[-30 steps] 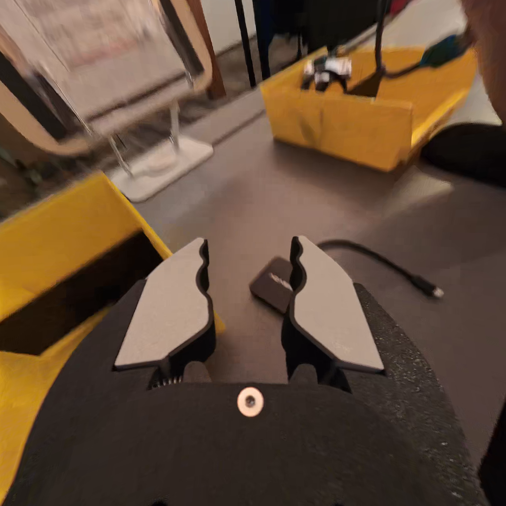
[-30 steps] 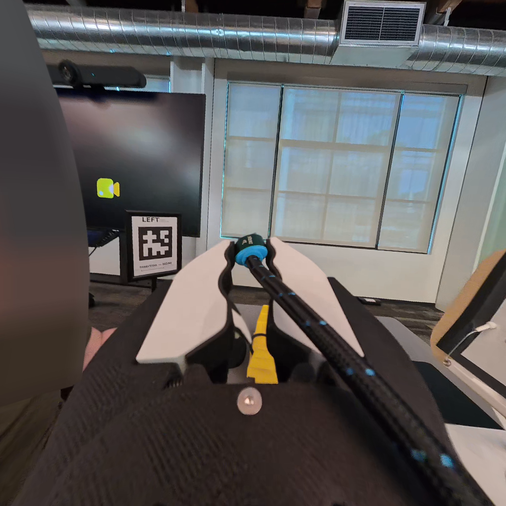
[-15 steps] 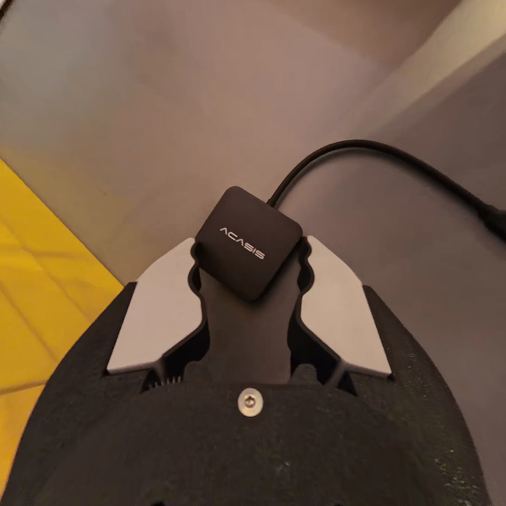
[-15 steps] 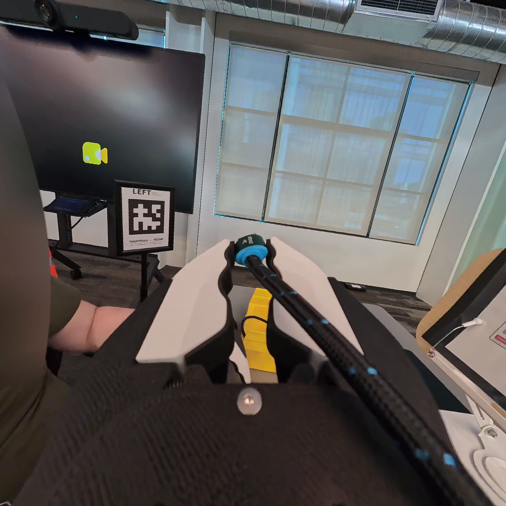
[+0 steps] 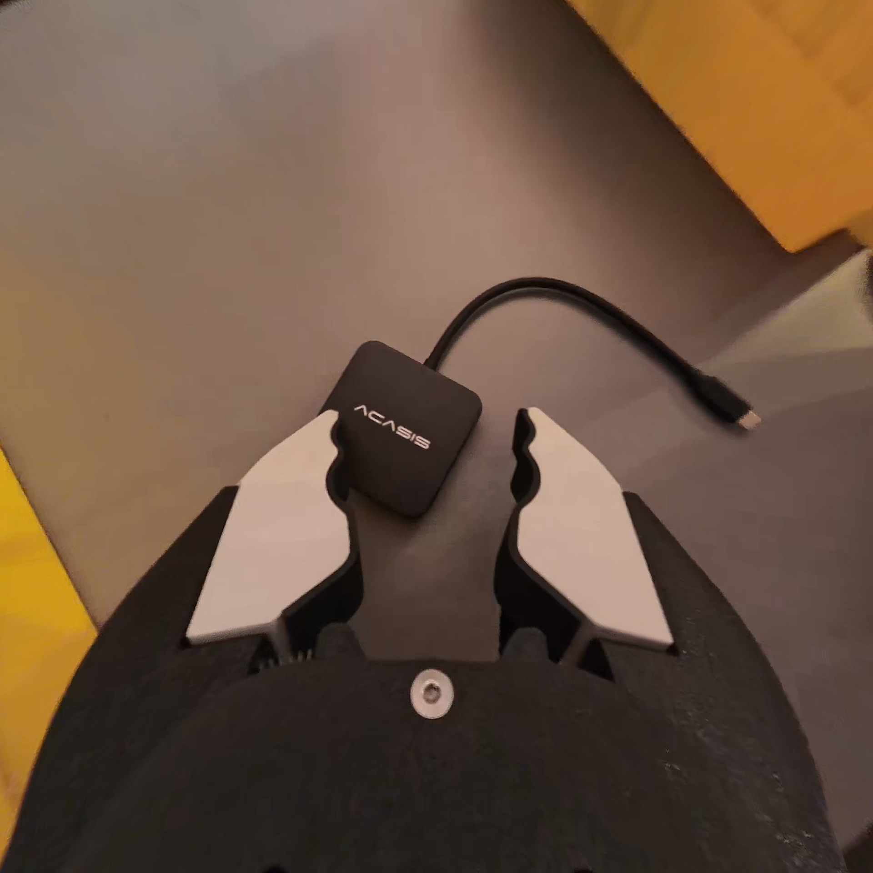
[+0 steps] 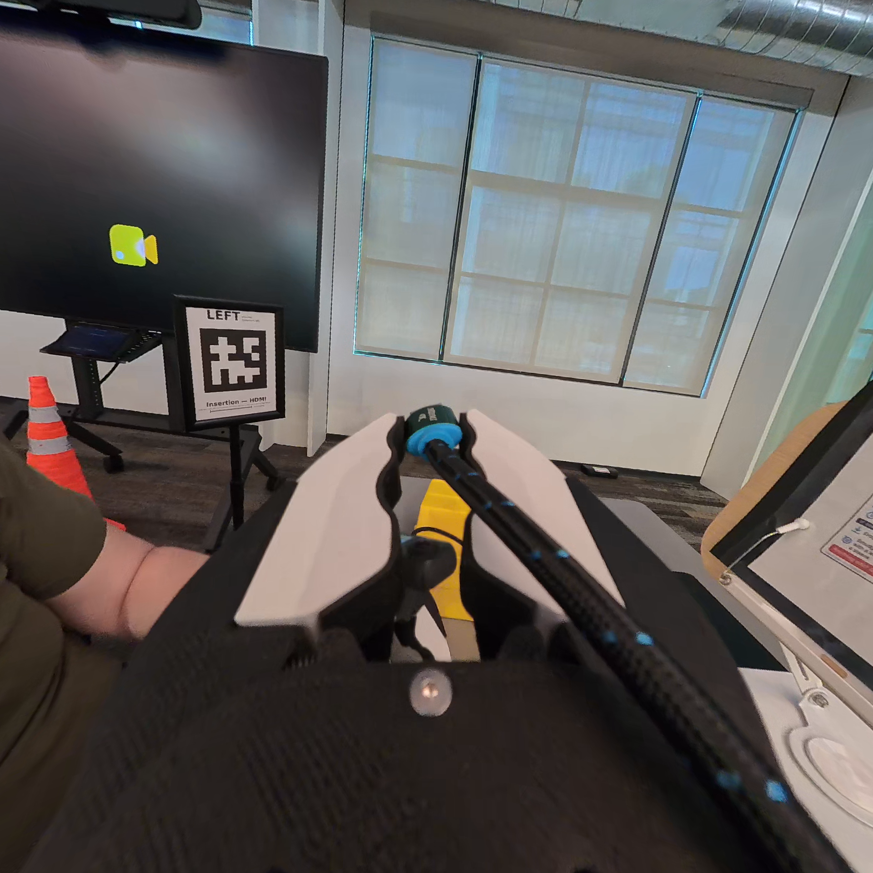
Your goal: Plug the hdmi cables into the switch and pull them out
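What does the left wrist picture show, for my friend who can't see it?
The open left gripper hovers over a small black square switch lying on a grey table. The switch's short black cable curls right, unplugged, and yellow boxes sit nearby.

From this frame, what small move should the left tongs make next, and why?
Probably shift slightly left and close on the switch. The left tongs are open with it off-centre against one finger, flat on the table, while the right tongs already hold the HDMI cable.

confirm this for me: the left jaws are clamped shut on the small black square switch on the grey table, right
Not quite. In the left wrist view the left gripper has its jaws spread open around the small black square switch, which lies on the grey table; nothing is clamped.
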The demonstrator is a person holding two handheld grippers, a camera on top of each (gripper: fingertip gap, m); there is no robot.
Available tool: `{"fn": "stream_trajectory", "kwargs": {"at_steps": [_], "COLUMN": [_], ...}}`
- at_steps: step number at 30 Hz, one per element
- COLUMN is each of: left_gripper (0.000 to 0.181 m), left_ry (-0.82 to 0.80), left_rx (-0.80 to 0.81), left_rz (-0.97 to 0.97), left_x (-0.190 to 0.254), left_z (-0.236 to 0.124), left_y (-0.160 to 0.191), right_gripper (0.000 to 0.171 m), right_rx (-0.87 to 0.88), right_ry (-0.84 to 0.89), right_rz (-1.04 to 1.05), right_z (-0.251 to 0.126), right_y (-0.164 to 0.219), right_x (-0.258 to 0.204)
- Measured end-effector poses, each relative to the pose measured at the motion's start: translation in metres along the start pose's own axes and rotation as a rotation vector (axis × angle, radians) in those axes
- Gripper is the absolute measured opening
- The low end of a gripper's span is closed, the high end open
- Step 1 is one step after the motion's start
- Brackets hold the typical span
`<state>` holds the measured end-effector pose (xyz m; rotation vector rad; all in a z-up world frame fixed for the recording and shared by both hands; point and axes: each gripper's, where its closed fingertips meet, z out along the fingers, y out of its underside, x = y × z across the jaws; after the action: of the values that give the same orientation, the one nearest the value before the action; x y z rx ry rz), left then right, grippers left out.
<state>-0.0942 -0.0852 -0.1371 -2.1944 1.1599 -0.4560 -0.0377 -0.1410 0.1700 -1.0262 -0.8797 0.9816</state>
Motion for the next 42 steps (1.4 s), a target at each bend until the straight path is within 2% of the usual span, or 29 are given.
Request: {"fn": "stream_trajectory", "kwargs": {"at_steps": [3, 6, 8, 9, 11, 14, 15, 18, 22, 25, 27, 29, 31, 35, 39, 42], "left_gripper": [0.069, 0.072, 0.075, 0.068, 0.076, 0.072, 0.066, 0.066, 0.066, 0.066, 0.064, 0.072, 0.085, 0.096, 0.094, 0.093], "left_ry": [0.092, 0.088, 0.133, 0.147, 0.177, 0.157, 0.136, 0.085, -0.083, -0.032, 0.046, 0.077, 0.043, -0.084, -0.088, -0.020], "left_rx": [-0.012, -0.032, -0.090, -0.137, -0.192, -0.248, -0.244, -0.241, -0.213, -0.117, -0.090, -0.078, -0.057, -0.035, 0.030, 0.054], "left_rz": [0.130, 0.285, 0.283, 0.243, 0.190, 0.207, 0.218, 0.157, -0.105, -0.166, -0.148, -0.116, -0.040, 0.113, 0.169, 0.149], "left_x": [-0.002, -0.015, -0.015, -0.017, -0.016, -0.021, -0.023, -0.025, -0.040, -0.030, -0.018, -0.013, -0.016, -0.027, -0.025, -0.022], "left_z": [-0.014, -0.018, -0.016, -0.013, -0.004, 0.005, 0.006, 0.004, -0.002, -0.003, -0.006, -0.010, -0.012, -0.011, -0.008, -0.002], "left_y": [0.003, 0.007, 0.012, 0.016, 0.018, 0.028, 0.029, 0.031, 0.036, 0.033, 0.034, 0.036, 0.038, 0.044, 0.036, 0.035], "right_gripper": [0.022, 0.022, 0.022, 0.022, 0.022, 0.022, 0.022, 0.022, 0.022, 0.022, 0.022, 0.022, 0.022, 0.022, 0.022, 0.023], "right_rx": [-0.001, 0.011, 0.019, 0.020, 0.020, 0.010, 0.007, -0.001, 0.001, -0.002, -0.011, -0.020, -0.029, -0.030, -0.032, -0.039], "right_ry": [0.006, 0.014, 0.019, 0.021, 0.026, 0.028, 0.028, 0.027, 0.031, 0.031, 0.030, 0.032, 0.036, 0.043, 0.043, 0.043], "right_rz": [-0.013, -0.022, -0.023, -0.023, -0.024, -0.032, -0.037, -0.052, -0.058, -0.062, -0.068, -0.074, -0.082, -0.088, -0.081, -0.086], "right_z": [-0.002, -0.006, -0.009, -0.010, -0.011, -0.012, -0.012, -0.012, -0.013, -0.012, -0.011, -0.010, -0.009, -0.009, -0.008, -0.007], "right_y": [-0.001, -0.006, -0.009, -0.009, -0.010, -0.009, -0.009, -0.009, -0.010, -0.010, -0.009, -0.007, -0.005, -0.005, -0.003, -0.001], "right_x": [0.002, 0.005, 0.007, 0.007, 0.008, 0.008, 0.007, 0.007, 0.007, 0.006, 0.005, 0.005, 0.005, 0.007, 0.008, 0.008]}}
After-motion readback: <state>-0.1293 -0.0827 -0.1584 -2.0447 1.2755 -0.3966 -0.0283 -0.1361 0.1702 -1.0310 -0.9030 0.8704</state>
